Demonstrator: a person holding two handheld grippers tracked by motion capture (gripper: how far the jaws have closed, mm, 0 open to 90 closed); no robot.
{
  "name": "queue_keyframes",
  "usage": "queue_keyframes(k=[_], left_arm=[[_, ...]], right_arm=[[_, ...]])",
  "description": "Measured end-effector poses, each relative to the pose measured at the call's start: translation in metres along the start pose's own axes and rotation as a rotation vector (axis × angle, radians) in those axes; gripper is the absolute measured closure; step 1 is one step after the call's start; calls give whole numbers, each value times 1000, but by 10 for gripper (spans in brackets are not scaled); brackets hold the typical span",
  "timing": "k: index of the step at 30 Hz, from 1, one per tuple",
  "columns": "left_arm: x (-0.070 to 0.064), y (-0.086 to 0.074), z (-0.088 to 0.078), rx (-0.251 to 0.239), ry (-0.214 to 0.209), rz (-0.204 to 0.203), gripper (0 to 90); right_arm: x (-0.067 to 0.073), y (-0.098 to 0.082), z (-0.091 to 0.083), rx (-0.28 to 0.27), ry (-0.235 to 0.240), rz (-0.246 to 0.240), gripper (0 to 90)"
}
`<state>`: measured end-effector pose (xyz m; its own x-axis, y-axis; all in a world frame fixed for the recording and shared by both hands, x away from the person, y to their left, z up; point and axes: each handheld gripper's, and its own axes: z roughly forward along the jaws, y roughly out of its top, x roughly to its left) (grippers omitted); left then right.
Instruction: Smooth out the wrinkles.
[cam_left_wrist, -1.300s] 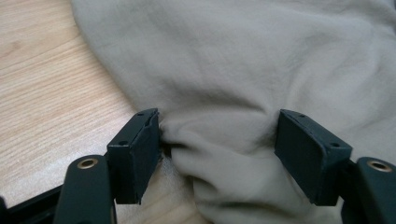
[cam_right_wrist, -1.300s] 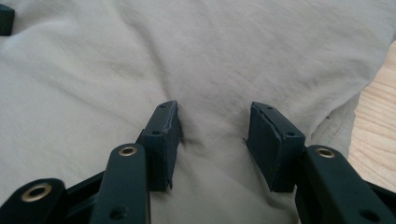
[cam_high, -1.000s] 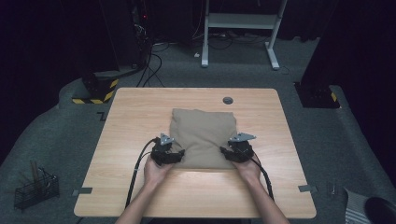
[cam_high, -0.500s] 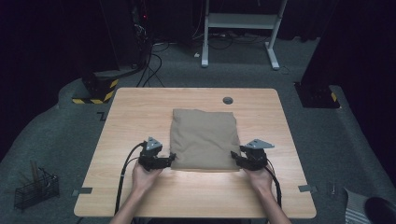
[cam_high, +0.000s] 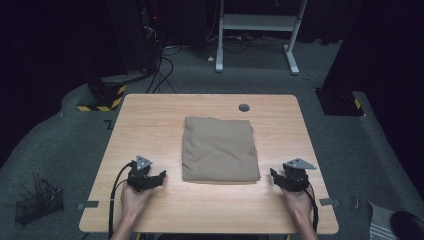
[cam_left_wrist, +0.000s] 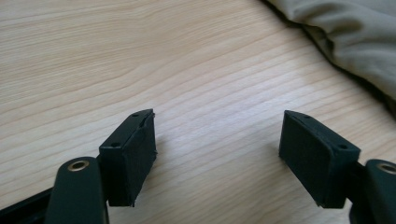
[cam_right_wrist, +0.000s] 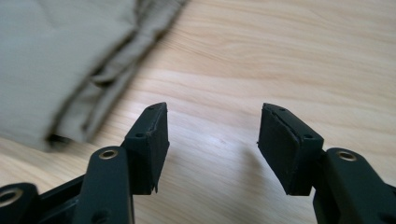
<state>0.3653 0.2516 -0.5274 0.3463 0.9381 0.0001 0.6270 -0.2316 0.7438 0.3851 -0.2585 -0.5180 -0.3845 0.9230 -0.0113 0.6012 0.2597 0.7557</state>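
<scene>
A light wooden table (cam_high: 150, 125) stands on grey carpet (cam_high: 60, 150) in a dim room whose far side falls into darkness. A round dark grommet (cam_high: 244, 107) sits near the table's far edge, right of centre. Beyond the far edge a white metal desk frame (cam_high: 257, 22) stands on the carpet, with black cables (cam_high: 165, 62) trailing across the floor to its left. A black-and-yellow striped base (cam_high: 102, 95) lies off the far left corner, and a dark base (cam_high: 340, 100) off the far right corner. A black wire basket (cam_high: 37, 205) rests on the floor near the near left corner.
</scene>
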Motion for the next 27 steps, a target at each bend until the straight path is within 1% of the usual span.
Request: queue_keyframes(k=[1, 2, 5, 7, 9, 12, 27], left_arm=[[2, -1, 0, -5, 3, 2, 268], [2, -1, 0, -6, 3, -2, 262], [3, -1, 1, -6, 7, -6, 259], [3, -1, 1, -6, 8, -6, 258], [3, -1, 1, -6, 11, -6, 254], [3, -1, 1, -5, 14, -7, 246], [3, -1, 0, -5, 13, -10, 245]], right_arm=[[-2, -1, 0, 3, -10, 4, 438], [-5, -2, 1, 10, -30, 17, 441], [-11, -4, 2, 24, -39, 50, 440], [-10, -4, 3, 30, -62, 43, 425], [-11, -4, 3, 30, -59, 49, 400], [-11, -4, 3, 33, -72, 54, 369], [-11, -4, 3, 37, -68, 55, 354]])
